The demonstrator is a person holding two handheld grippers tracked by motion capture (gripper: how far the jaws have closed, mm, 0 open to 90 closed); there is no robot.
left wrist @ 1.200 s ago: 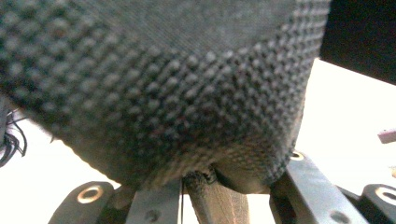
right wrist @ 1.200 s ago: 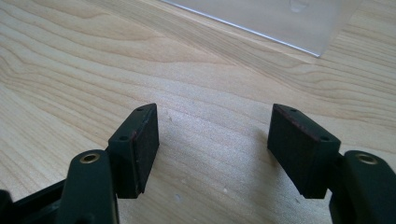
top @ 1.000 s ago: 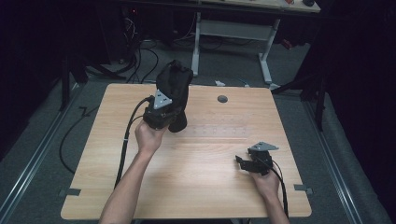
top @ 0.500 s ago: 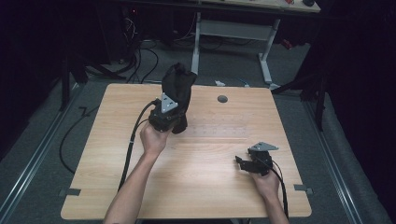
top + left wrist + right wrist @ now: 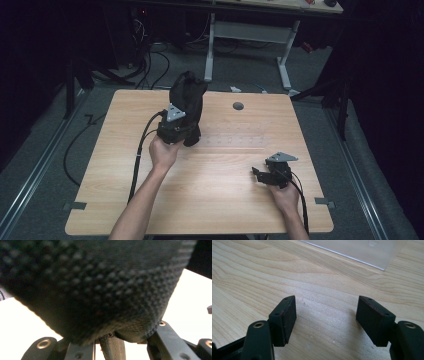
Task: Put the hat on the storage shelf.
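A black knitted cloth point(image 5: 188, 97) stands up in a tall bunch over the back middle of the wooden table point(image 5: 115, 200). My left gripper point(image 5: 189, 131) is shut on the cloth's lower part, held by a hand from the near side. In the left gripper view the knit point(image 5: 100, 285) hangs right over the jaws, and a brown rod-like piece point(image 5: 113, 348) shows under its hem; I cannot tell what it is. My right gripper point(image 5: 258, 175) rests low at the front right, open, with bare wood between its pads point(image 5: 325, 315).
A clear plastic strip point(image 5: 232, 140) lies flat across the table's middle; its corner point(image 5: 364, 250) is just ahead of the right gripper. A round grey grommet point(image 5: 238, 106) sits near the back edge. The left gripper's cable point(image 5: 141, 150) trails off the front left.
The left gripper and the cloth have shifted slightly toward the near side of the table. The right gripper has stayed where it was.
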